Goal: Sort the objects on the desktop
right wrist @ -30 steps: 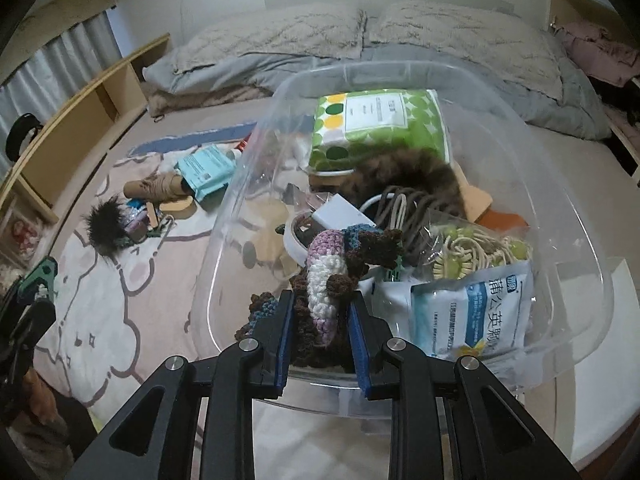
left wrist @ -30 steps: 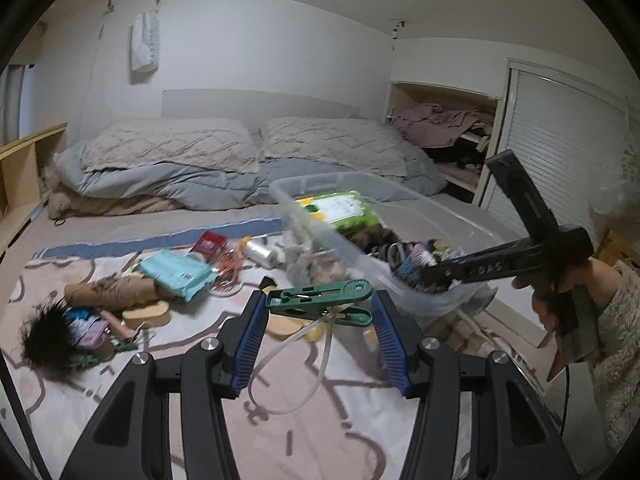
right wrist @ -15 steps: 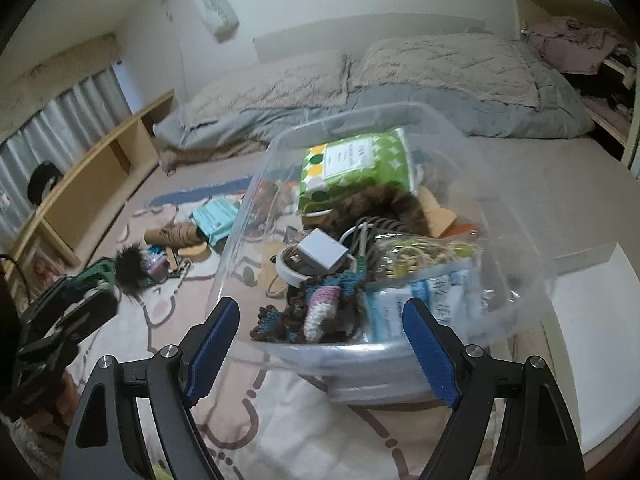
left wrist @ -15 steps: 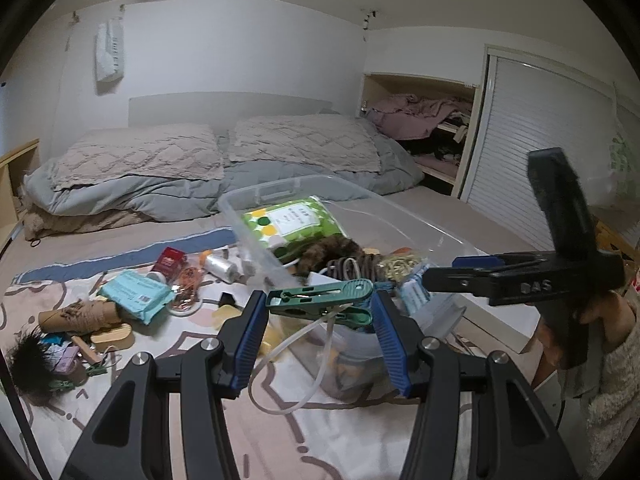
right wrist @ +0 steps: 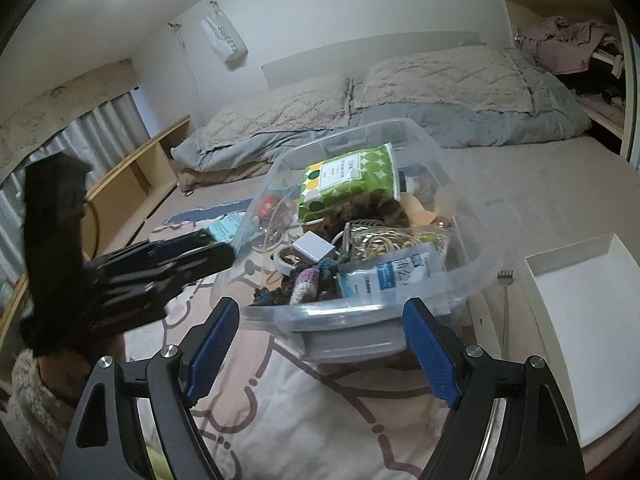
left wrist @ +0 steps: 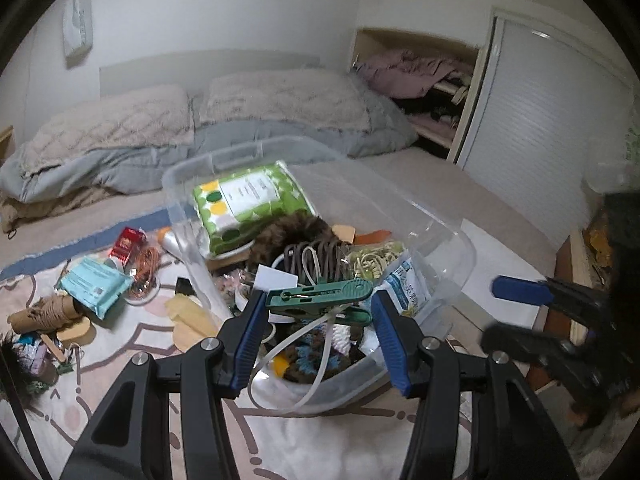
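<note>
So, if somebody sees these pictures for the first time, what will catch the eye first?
Probably the green clip held crosswise in the left gripper, above the clear bin crammed with small things. Next, the green dotted pack at the bin's far end, and the right gripper, open and empty.

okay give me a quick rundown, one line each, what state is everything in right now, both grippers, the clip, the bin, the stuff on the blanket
left gripper: jaws shut on the green clip, over the bin's near end.
green clip: held crosswise, white cord looped below it.
right gripper: jaws wide open, nothing between them.
clear plastic bin: no lid on, piled with items.
green dotted pack: inside the bin, leaning tilted.
teal packet: lying on the blanket, outside the bin.
</note>
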`<action>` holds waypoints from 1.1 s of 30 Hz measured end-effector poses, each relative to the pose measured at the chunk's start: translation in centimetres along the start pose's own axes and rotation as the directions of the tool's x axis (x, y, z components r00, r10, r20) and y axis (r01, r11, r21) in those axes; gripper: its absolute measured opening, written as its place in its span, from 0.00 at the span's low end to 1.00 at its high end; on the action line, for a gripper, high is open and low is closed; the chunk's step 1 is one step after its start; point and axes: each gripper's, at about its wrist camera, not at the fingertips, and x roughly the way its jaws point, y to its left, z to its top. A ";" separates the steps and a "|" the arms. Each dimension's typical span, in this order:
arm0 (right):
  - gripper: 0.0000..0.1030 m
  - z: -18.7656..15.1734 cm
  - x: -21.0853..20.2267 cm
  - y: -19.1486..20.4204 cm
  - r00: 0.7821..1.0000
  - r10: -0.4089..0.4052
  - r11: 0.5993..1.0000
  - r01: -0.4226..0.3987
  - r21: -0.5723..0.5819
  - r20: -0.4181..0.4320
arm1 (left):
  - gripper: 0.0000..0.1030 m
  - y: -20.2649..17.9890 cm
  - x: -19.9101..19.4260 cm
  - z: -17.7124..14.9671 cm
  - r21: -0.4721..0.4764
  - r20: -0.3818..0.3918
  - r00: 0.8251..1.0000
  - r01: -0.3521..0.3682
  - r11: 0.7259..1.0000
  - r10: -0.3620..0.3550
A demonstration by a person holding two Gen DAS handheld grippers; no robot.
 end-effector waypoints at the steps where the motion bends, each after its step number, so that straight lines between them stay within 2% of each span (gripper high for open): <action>1: 0.81 -0.2 -0.2 -0.2 1.000 0.002 1.000 -0.002 -0.001 0.005 | 0.52 -0.2 0.6 0.2 -0.003 -0.021 1.000 -0.010 1.000 0.010; 4: 0.81 -0.7 -0.7 -0.6 1.000 0.006 1.000 -0.006 -0.002 0.015 | 0.52 -0.5 1.8 0.5 -0.007 -0.070 0.997 -0.046 0.999 0.045; 8: 0.81 -1.3 -0.9 -0.8 1.000 0.018 1.000 -0.018 -0.003 0.014 | 0.54 -0.2 2.6 0.4 -0.025 -0.087 0.991 -0.105 0.994 0.103; 9: 0.81 -1.4 -0.8 -0.9 1.000 0.020 1.000 -0.020 -0.003 0.012 | 0.68 -0.2 2.6 0.5 -0.024 -0.085 0.991 -0.107 0.994 0.105; 11: 0.81 -1.5 -0.8 -0.8 1.000 0.024 1.000 -0.024 -0.005 0.009 | 0.83 -0.2 2.6 0.4 -0.020 -0.054 0.993 -0.107 0.994 0.105; 13: 0.81 -1.7 -0.9 -0.7 1.000 0.029 1.000 -0.029 -0.008 0.008 | 0.83 -0.3 2.5 0.6 -0.011 -0.035 0.994 -0.099 0.995 0.099; 19: 0.81 -2.0 -1.5 -0.6 0.999 0.033 0.999 -0.033 -0.011 0.015 | 0.83 -0.4 2.4 0.8 -0.049 -0.046 0.998 -0.053 0.997 0.051; 33: 0.81 -1.5 -2.4 0.1 0.999 0.030 1.000 -0.030 -0.008 0.040 | 0.83 -0.7 1.0 -0.1 -0.040 -0.046 0.998 -0.044 0.998 0.043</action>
